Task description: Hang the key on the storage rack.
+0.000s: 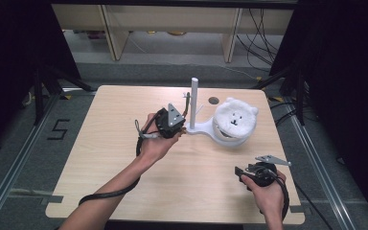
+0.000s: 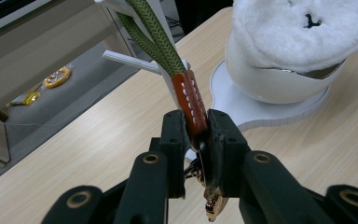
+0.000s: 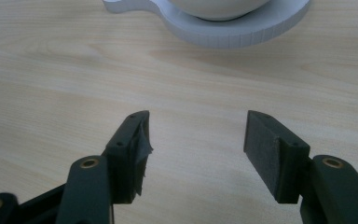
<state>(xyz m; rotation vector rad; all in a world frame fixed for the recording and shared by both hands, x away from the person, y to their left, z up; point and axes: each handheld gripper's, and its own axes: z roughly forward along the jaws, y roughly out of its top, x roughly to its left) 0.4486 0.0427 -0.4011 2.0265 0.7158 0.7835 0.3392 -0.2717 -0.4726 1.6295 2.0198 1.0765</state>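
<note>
The left gripper is clamping the brown stitched leather tab of an olive-green braided cord strap, with gold-coloured metal hardware hanging below the jaws. The strap is running up toward the white plastic stand with an upright post and side pegs, which is sitting near the centre of the light wooden table. A white fluffy bear-faced hat is resting on the stand's rounded white form, just beside the post. The right gripper is hovering low over bare table near the front right corner, jaws standing wide apart, gripping nothing.
</note>
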